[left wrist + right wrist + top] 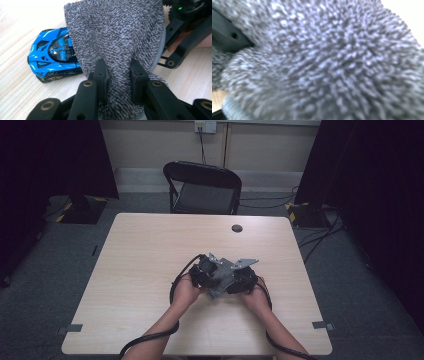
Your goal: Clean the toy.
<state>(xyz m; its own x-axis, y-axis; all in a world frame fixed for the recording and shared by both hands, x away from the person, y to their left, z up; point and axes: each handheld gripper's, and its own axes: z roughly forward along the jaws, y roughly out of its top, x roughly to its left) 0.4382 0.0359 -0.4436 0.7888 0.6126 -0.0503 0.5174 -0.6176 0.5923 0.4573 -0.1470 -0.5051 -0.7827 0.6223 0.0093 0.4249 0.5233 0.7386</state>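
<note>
Scene: light wooden table [150, 270], seen from above; 2 forearms in from the bottom edge, hands close together near the table's middle; black folding chair [202, 187] beyond the far edge.

Left gripper [118, 72]: jaws drawn narrow, pinching a fold of grey terry cloth [115, 32]; pile bunched between the black fingers [101, 72] and spreading out above them.

Right gripper [244, 279]: just beside the left one in the high view, on the far side of the cloth; jaws hidden behind blurred grey pile in the right gripper view, so open or gripping cannot be told.

Blue toy car [53, 56]: on the tabletop in the left gripper view, to the left of the cloth, its near end tucked under the cloth's edge; wheels down, nose toward the lower left.

Work in hand: by the look of it, wiping or covering the car with the cloth.

Risk 1: car likely to roll or skid aside under a sideways drag of the cloth, being light and on wheels.

Risk 2: thin pinch on a loose fold; cloth could slip free if snagged on the car's bodywork.

Risk 3: 2 grippers crowded together; frames could knock if either hand swings inward.
</note>
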